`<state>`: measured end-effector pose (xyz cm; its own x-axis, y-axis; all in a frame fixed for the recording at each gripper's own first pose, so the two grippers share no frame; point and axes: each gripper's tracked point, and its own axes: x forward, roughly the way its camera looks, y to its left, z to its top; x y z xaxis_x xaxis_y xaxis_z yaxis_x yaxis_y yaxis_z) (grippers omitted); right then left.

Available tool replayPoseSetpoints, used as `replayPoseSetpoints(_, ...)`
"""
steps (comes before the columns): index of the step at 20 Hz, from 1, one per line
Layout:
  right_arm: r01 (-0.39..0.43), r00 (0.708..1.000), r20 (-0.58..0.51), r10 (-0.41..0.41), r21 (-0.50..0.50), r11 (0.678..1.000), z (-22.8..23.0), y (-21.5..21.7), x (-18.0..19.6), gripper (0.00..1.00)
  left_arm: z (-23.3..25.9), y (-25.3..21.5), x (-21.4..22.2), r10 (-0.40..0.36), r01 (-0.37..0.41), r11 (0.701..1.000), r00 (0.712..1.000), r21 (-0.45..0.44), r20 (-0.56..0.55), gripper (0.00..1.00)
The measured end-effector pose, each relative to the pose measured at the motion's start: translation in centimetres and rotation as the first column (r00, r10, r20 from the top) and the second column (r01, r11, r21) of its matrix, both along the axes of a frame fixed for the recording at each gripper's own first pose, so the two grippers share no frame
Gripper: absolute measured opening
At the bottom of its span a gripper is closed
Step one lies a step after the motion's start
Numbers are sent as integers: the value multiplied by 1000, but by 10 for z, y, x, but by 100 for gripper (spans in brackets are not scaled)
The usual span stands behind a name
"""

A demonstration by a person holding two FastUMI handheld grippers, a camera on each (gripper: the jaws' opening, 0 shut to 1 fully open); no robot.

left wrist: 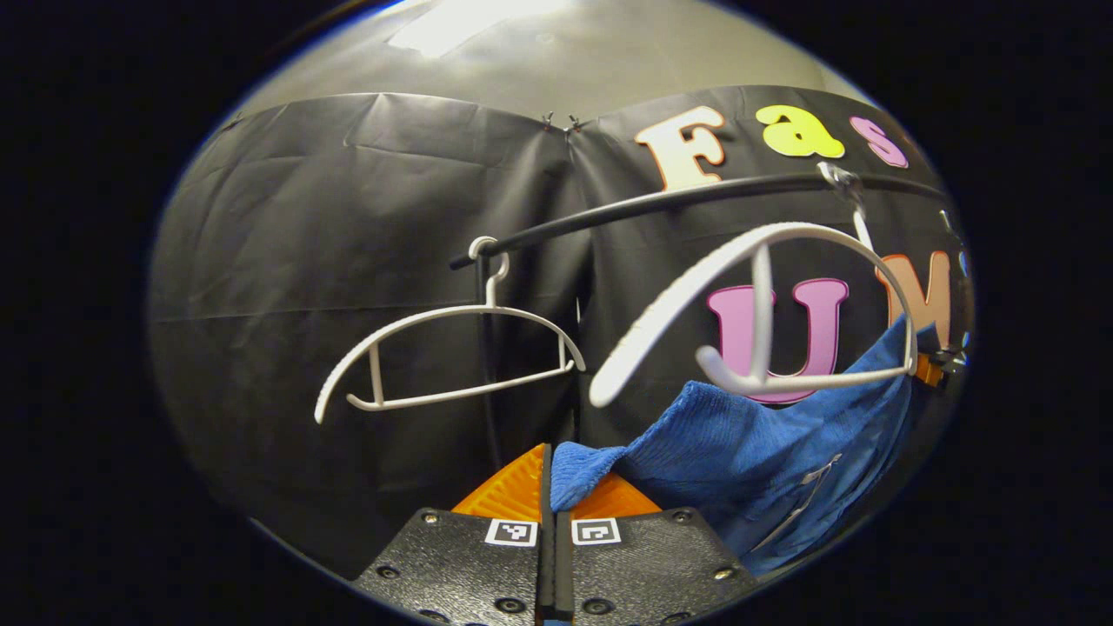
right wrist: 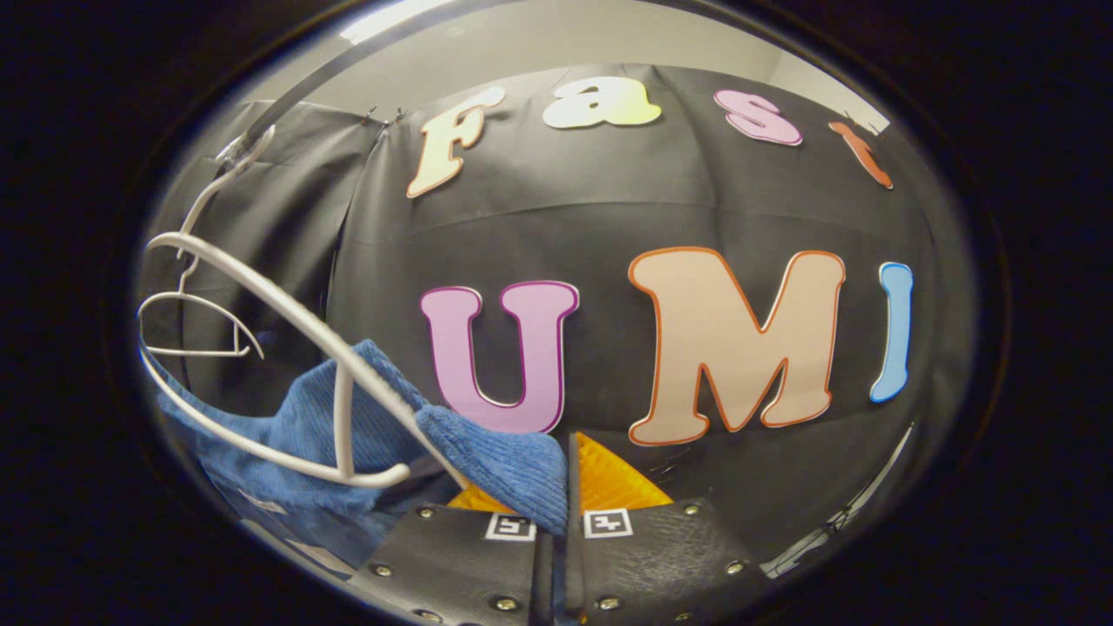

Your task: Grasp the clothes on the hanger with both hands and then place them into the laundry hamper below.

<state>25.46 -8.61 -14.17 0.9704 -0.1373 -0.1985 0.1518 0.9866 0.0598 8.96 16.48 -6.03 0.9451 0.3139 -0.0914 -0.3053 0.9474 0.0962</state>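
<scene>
Black cloth wall (left wrist: 348, 243) behind rail (left wrist: 661, 202) — grey ceiling (left wrist: 556, 61) above.

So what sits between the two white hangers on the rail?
In the left gripper view, bare black rail and booth wall separate the empty hanger from the hanger above the blue garment.

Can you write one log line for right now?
left gripper: shut on blue garment | right gripper: shut on it | near hanger: bare

Left gripper view: looked forward and slightly up along its gripper (left wrist: 549, 487), close under the rail (left wrist: 696, 196). Right gripper view: likewise, near the wall. Shared: nearer hanger (left wrist: 756, 304) (right wrist: 287, 348), blue garment (left wrist: 783, 452) (right wrist: 330, 417).
</scene>
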Motion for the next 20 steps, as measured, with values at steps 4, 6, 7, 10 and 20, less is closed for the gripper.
replayPoseSetpoints(4, -12, 999, -47, 11, -15, 1000, -23, 6, -5, 6, -17, -22, 3, -50, 50, 998, 998, 24, -29, 0)
replayPoseSetpoints(6, -22, 998, -64, 21, -16, 1000, -31, 10, -9, 6, -26, -31, 2, -69, 70, 997, 997, 15, -42, 0)
replayPoseSetpoints(7, -27, 997, -71, 26, -13, 1000, -35, 12, -10, 6, -29, -36, 3, -78, 78, 997, 996, 11, -49, 0)
replayPoseSetpoints(10, -41, 995, -89, 40, -6, 999, -44, 19, -15, 6, -41, -48, 4, -100, 100, 995, 993, 2, -70, 0)
replayPoseSetpoints(20, -82, 983, -163, 90, 54, 995, -80, 44, -40, 6, -58, -85, 9, -176, 175, 984, 979, -26, -103, 0)
